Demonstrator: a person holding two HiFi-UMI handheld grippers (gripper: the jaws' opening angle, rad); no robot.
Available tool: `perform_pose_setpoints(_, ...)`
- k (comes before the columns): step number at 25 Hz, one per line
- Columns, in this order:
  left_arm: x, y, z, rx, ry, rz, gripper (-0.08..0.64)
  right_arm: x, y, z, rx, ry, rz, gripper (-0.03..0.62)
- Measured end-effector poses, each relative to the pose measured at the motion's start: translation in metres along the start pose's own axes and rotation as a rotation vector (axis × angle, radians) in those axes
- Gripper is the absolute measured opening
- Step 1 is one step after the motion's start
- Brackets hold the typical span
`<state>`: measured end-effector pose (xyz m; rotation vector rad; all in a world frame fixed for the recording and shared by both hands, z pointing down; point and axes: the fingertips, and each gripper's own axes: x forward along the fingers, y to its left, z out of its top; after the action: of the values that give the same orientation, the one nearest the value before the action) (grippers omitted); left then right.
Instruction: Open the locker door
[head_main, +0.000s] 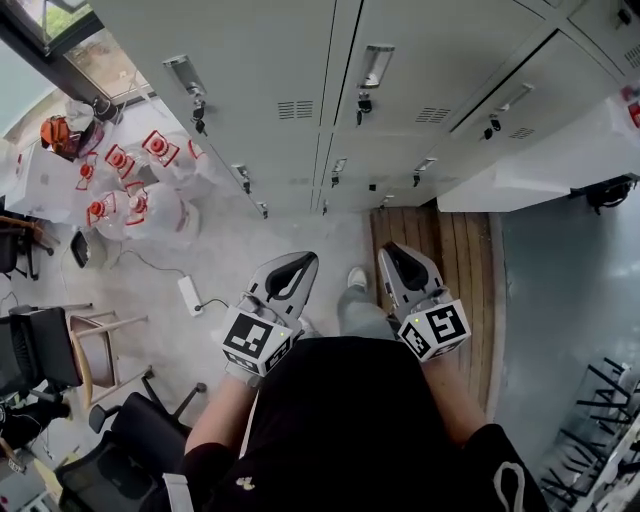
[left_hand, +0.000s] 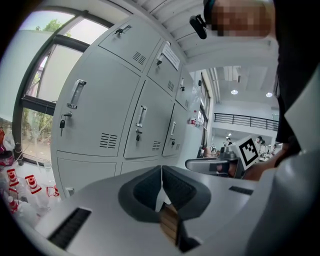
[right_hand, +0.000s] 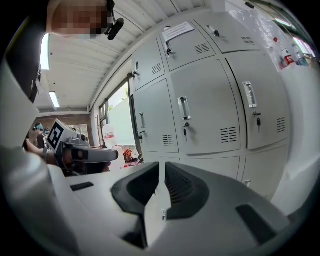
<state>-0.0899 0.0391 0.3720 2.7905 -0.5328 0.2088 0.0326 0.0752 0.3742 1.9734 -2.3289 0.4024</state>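
Grey metal lockers (head_main: 300, 60): a bank of them, stacked in rows, fills the top of the head view; every door in sight lies flush and closed
Locker door (head_main: 430, 45): near the middle of the lockers, roughly straight ahead of the two claws; closed; an upright handle (head_main: 378, 65) sits near its edge; a key (head_main: 364, 104) hangs in the lock just below the handle; a slotted vent lies beside the lock; neither claw touches the door
Left claw (head_main: 300, 262): held out in front of the lockers and well apart from them, pointing towards them; in the left gripper view its dark pads (left_hand: 145, 190) meet at the tips; jaws fully together; nothing is held
Right claw (head_main: 395, 255): level with the left one, just as far from the lockers; in the right gripper view its pads (right_hand: 185, 190) stand drawn together with only a sliver of light between them; closed on nothing
Person: stands facing the lockers in a black top; one pale shoe (head_main: 356, 277) shows between the two claws
Wooden boards (head_main: 450, 270): on the floor at the foot of the lockers, under the right claw
Bottles (head_main: 150, 200): big clear ones with red tops, clustered on the floor by the lockers' left end
Power strip (head_main: 190, 295): white, on the floor in front of the lockers, left of the left claw
Chairs (head_main: 40, 350): dark office ones, well back from the lockers on the left side
Window (head_main: 70, 30): beyond the lockers' left end; greenery shows through it in the left gripper view
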Motion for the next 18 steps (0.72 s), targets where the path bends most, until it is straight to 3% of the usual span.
perform_pose_setpoints(11, 0.087, 0.005, 0.015, -0.002, 0.03, 0.15, 0.023, 0.045, -0.092, 0.015, 0.053, 0.008, 0.135, 0.052)
perform_pose_setpoints(18, 0.111, 0.002, 0.014, -0.023, 0.037, 0.272, 0.023, 0.065, -0.124, 0.002, 0.058, 0.048, 0.234, 0.054)
